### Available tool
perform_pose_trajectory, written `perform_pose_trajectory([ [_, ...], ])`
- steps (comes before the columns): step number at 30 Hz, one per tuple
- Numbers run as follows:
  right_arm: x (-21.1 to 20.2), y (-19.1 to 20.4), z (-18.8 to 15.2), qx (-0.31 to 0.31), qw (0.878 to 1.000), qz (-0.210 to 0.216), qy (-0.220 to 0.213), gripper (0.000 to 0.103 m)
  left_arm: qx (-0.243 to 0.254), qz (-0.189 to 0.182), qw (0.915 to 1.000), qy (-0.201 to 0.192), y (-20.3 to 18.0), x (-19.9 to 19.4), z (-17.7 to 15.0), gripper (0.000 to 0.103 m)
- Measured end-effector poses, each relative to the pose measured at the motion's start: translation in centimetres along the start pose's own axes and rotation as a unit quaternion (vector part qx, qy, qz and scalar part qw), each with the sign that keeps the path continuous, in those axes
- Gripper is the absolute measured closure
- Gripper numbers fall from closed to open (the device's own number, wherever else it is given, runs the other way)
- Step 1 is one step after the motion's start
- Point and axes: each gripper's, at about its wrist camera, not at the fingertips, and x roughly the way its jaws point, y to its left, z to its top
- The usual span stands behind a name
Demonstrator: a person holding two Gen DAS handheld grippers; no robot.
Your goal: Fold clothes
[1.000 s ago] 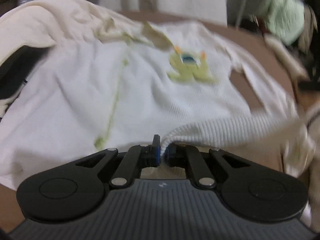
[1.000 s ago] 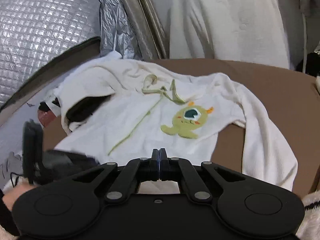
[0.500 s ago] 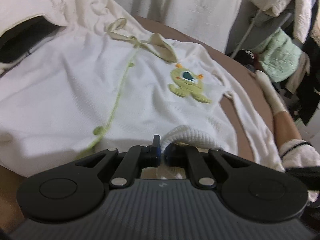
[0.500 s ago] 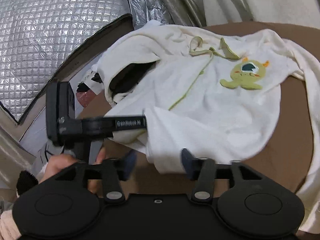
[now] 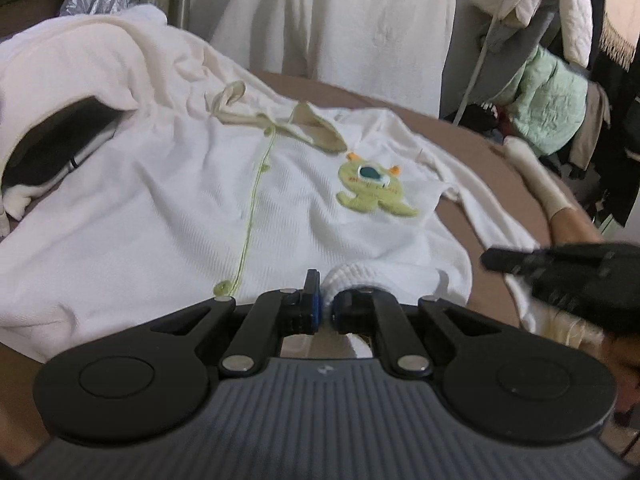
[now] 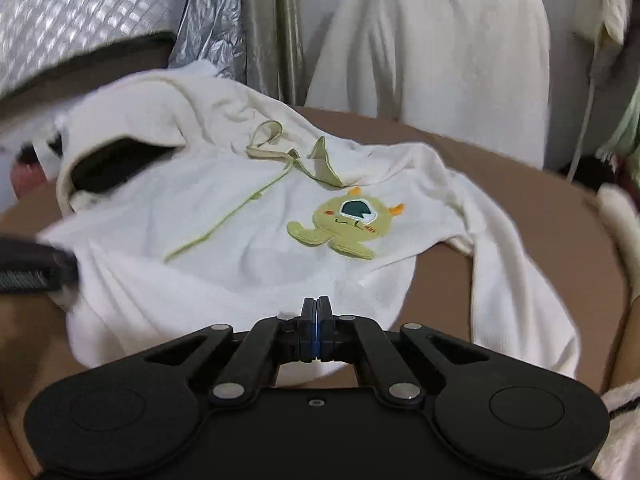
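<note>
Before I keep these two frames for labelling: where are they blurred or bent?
Left wrist view: the white top reads fairly sharp, but the other tool at right is smeared by motion. Right wrist view: the monster patch is crisp; the dark tool at the left edge is streaked. Both fisheyes bow the brown surface.

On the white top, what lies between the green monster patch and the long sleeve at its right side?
In the right wrist view, a bare wedge of brown surface separates the monster patch from the sleeve.
</note>
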Motion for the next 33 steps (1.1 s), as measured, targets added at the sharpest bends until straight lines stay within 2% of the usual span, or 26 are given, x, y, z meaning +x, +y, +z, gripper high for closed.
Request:
perform_pose_trajectory([
  [1, -0.3, -0.4, 0.0, 0.019, 0.999, 0.036, 0.004, 0.102, -0.006, -0.002, 1.0, 0.006, 0.1, 0.4, -0.1, 0.097],
  [2, -0.5, -0.7, -0.1, 0.039, 0.997, 0.073, 0.009, 0.096, -0.012, -0.004, 0.9998, 0.012, 0.3, 0.8, -0.2, 0.097],
  [4, -1.2, -0.3, -0.9, 0.058, 0.988, 0.142, 0.008, 0.093, -0.038, -0.019, 0.9989, 0.02, 0.8, 1.2, -0.3, 0.097],
  [6, -1.5, 0.6, -1.6, 0.062, 0.979, 0.191, 0.018, 0.07, -0.055, -0.032, 0.9978, 0.019, 1.3, 1.1, -0.3, 0.097],
  [7, -1.6, 1.0, -2.0, 0.064, 0.974, 0.215, 0.023, 0.042, -0.059, -0.035, 0.9975, 0.018, 1.4, 1.0, -0.3, 0.097],
  [8, -1.4, 1.2, -2.3, 0.073, 0.971, 0.227, 0.03, 0.027, -0.061, -0.036, 0.9974, 0.017, 1.5, 0.7, -0.4, 0.097],
  [10, -0.8, 1.5, -3.0, 0.094, 0.963, 0.249, 0.044, 0.027, -0.062, -0.039, 0.9972, 0.016, 1.6, 0.4, -0.4, 0.097],
  [12, 0.3, 1.6, -3.3, 0.111, 0.964, 0.233, 0.06, 0.029, -0.061, -0.044, 0.997, 0.015, 1.4, 0.3, -0.4, 0.097],
  [15, 2.4, 2.0, -3.7, 0.116, 0.975, 0.178, 0.07, 0.057, -0.051, -0.043, 0.9977, 0.014, 0.9, 0.1, -0.5, 0.097],
  [17, 3.3, 2.2, -4.1, 0.114, 0.978, 0.16, 0.065, 0.092, -0.042, -0.044, 0.9981, 0.012, 0.6, -0.2, -0.5, 0.097],
  [18, 3.2, 2.1, -4.2, 0.11, 0.981, 0.147, 0.061, 0.1, -0.039, -0.048, 0.9981, 0.011, 0.5, -0.4, -0.5, 0.097],
  [21, 1.3, 2.0, -4.2, 0.079, 0.991, 0.103, 0.032, 0.101, -0.034, -0.066, 0.9972, -0.001, 0.2, -1.8, -0.6, 0.097],
  [24, -3.7, 2.6, -4.0, -0.007, 0.995, 0.096, -0.026, 0.101, -0.041, -0.095, 0.9942, -0.029, -0.3, -4.4, -0.7, 0.097],
  [25, -5.6, 2.4, -4.4, -0.013, 0.993, 0.11, -0.033, 0.101, -0.038, -0.104, 0.9932, -0.037, -0.4, -5.4, -0.8, 0.096],
  [27, -9.1, 2.0, -5.5, -0.006, 0.991, 0.129, -0.044, 0.101, -0.004, -0.087, 0.9959, -0.026, -1.7, -6.7, -1.4, 0.088],
  [28, -10.7, 1.7, -6.2, 0.005, 0.99, 0.133, -0.047, 0.101, 0.022, -0.066, 0.9975, -0.006, -2.6, -6.7, -2.0, 0.084],
  [30, -12.3, 2.0, -7.3, -0.007, 0.994, 0.102, -0.045, 0.101, 0.069, -0.018, 0.9966, 0.042, -4.4, -5.8, -3.4, 0.077],
  [33, -11.3, 3.0, -7.3, -0.047, 0.999, 0.013, -0.012, 0.101, 0.098, 0.044, 0.9882, 0.109, -5.4, -3.4, -5.6, 0.072],
])
